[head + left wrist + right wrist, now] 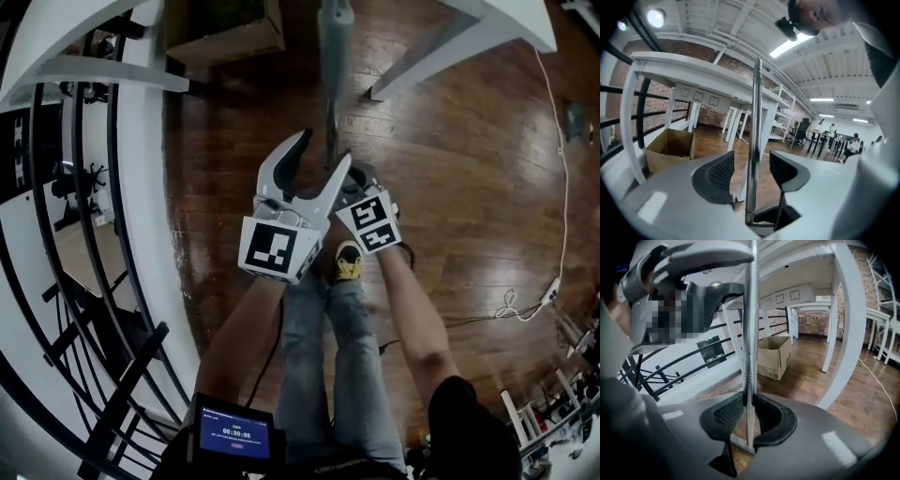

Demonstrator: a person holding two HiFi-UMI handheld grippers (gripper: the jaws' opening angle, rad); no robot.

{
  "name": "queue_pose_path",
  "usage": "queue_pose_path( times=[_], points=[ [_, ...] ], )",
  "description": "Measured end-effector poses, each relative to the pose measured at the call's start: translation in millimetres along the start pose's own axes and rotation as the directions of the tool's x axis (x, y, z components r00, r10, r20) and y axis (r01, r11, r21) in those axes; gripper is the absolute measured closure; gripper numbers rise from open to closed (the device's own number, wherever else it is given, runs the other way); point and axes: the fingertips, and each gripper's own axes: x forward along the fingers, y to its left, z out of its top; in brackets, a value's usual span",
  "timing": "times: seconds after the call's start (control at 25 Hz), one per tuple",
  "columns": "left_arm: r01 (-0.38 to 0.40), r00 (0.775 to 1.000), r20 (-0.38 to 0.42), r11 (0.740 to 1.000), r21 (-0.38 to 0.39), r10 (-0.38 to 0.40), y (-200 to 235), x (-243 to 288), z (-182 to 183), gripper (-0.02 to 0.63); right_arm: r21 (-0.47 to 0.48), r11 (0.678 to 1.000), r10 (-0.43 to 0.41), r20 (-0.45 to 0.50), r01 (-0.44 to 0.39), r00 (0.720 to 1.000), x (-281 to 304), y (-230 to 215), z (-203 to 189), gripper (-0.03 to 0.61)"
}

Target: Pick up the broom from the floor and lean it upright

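The broom's metal handle point(330, 131) stands nearly upright over the wooden floor, with a wider grey part point(335, 37) at the far end in the head view. My right gripper point(356, 183) is shut on the handle point(750, 333), both pads pressed against it point(750, 404). My left gripper point(326, 146) sits just beside and above the right one. Its jaws are wide open around the handle point(753, 140), and neither pad point(723, 171) touches it. In the left gripper view the handle's top end reaches toward the ceiling.
A cardboard box point(225, 28) point(776, 357) sits on the floor under a white table, whose legs point(422, 61) point(843, 333) stand close by. A black railing point(84, 281) runs along the left. A white cable point(562, 187) lies at right. The person's shoe point(349, 262) is below the grippers.
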Motion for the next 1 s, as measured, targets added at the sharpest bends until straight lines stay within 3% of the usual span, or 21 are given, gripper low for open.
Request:
queue_pose_path(
  times=[0.12,0.16,0.2,0.44,0.64,1.0],
  points=[
    [0.018,1.000,-0.025,0.997,0.078,-0.016,-7.2,14.6,-4.8,0.421,-0.027,1.000,-0.009,0.004,0.009,1.000,4.9,3.5,3.4,0.497],
    [0.028,0.999,-0.033,0.995,0.095,-0.025,-7.4,18.3,-6.1,0.498,-0.029,0.999,-0.014,0.003,0.014,1.000,8.5,3.7,3.7,0.497],
    [0.038,0.999,-0.038,0.993,0.110,-0.034,-7.1,22.3,-7.4,0.531,-0.021,1.000,-0.018,0.005,0.018,1.000,12.0,2.3,4.3,0.497],
    [0.088,0.994,-0.073,0.991,0.104,-0.081,9.8,55.2,-18.3,0.526,0.097,0.994,-0.045,0.003,0.045,0.999,30.7,-14.0,3.0,0.497],
    [0.182,0.980,-0.110,0.975,0.129,-0.169,9.4,74.2,-20.6,0.526,0.150,0.985,-0.088,0.006,0.086,0.996,42.4,-31.4,8.3,0.497],
    [0.150,0.980,-0.161,0.971,0.185,-0.121,21.0,94.4,-20.1,0.509,0.149,0.986,-0.080,0.024,0.076,0.996,51.8,-47.0,16.2,0.489]
  ],
)
